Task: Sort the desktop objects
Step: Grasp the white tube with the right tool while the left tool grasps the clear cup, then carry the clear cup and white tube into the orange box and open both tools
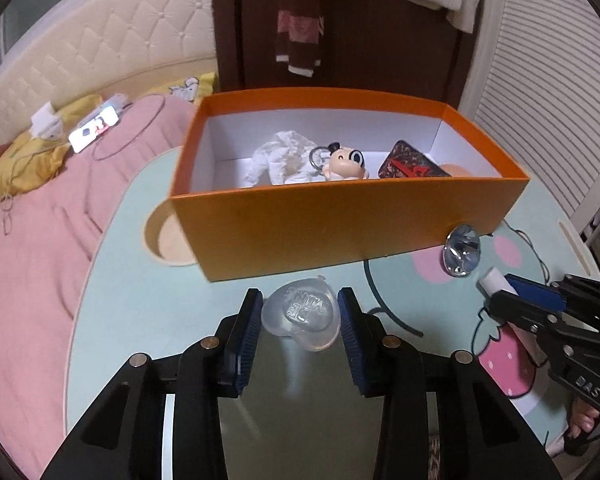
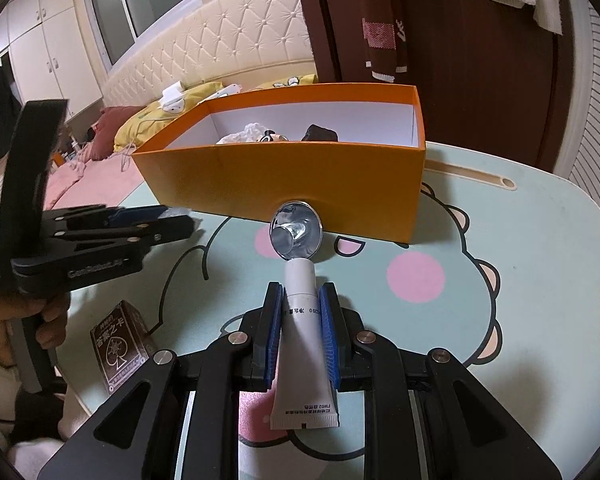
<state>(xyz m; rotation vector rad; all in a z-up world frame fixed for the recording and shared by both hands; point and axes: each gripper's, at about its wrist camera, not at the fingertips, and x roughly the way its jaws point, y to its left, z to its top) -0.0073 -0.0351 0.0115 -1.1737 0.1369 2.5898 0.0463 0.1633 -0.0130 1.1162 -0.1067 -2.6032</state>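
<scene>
My left gripper (image 1: 300, 312) is shut on a clear heart-shaped plastic case (image 1: 300, 316), both blue pads against its sides, just in front of the orange box (image 1: 340, 232). My right gripper (image 2: 300, 300) is shut on a white tube (image 2: 302, 320) whose cap points toward a shiny silver cone-shaped piece (image 2: 296, 234) lying against the orange box (image 2: 280, 176). Inside the box lie a white cloth (image 1: 280, 160), a figurine keychain (image 1: 344, 164) and a dark card pack (image 1: 412, 166). The silver piece (image 1: 462, 252) also shows at the right of the left wrist view.
A brown card box (image 2: 120, 352) stands near the table's near-left edge, below the left gripper's handle, which a hand (image 2: 40, 320) holds. The mint cartoon tabletop (image 2: 520, 240) has a round cut-out (image 1: 164, 240) beside the box. A pink-quilted bed (image 1: 40, 240) lies left, a dark door behind.
</scene>
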